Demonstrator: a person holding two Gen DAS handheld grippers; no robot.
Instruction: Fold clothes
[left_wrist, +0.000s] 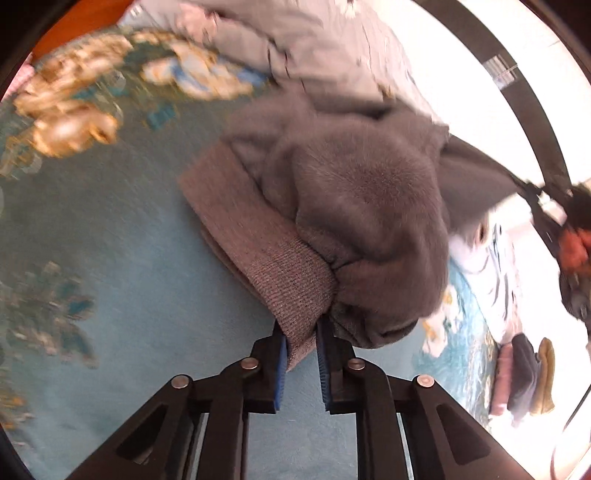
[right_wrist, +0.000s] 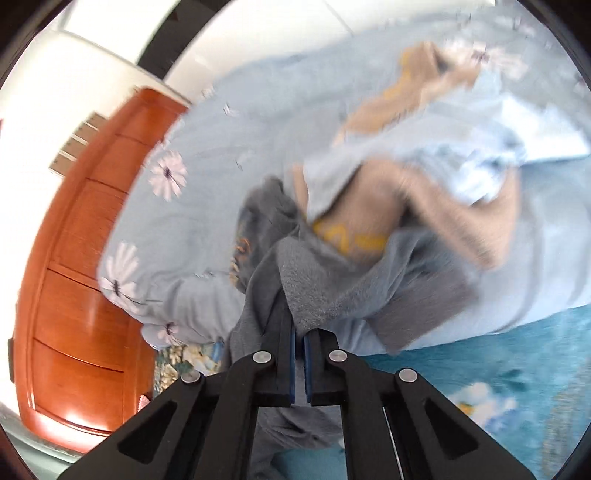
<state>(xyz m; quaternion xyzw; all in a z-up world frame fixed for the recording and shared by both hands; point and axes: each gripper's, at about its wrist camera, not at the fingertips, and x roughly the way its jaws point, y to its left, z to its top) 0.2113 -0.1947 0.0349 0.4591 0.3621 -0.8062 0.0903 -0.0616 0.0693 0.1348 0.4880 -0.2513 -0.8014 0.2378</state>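
Claw-pinched (left_wrist: 301, 363) sweater (left_wrist: 354, 206), hem camera-ward

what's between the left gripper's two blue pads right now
The ribbed hem of the grey sweater sits between the left gripper's pads, pinched there. This shows in the left wrist view.

Bright daylight floods both views, blowing the wall (left_wrist: 461, 55) out to plain white in the left view and leaving a glare patch low on the wooden cupboard (right_wrist: 74, 295). Motion blur smears the bedding (right_wrist: 221, 184) and the floral bedspread (left_wrist: 74, 110), while the fisheye lens bends the edges into a dark ring.
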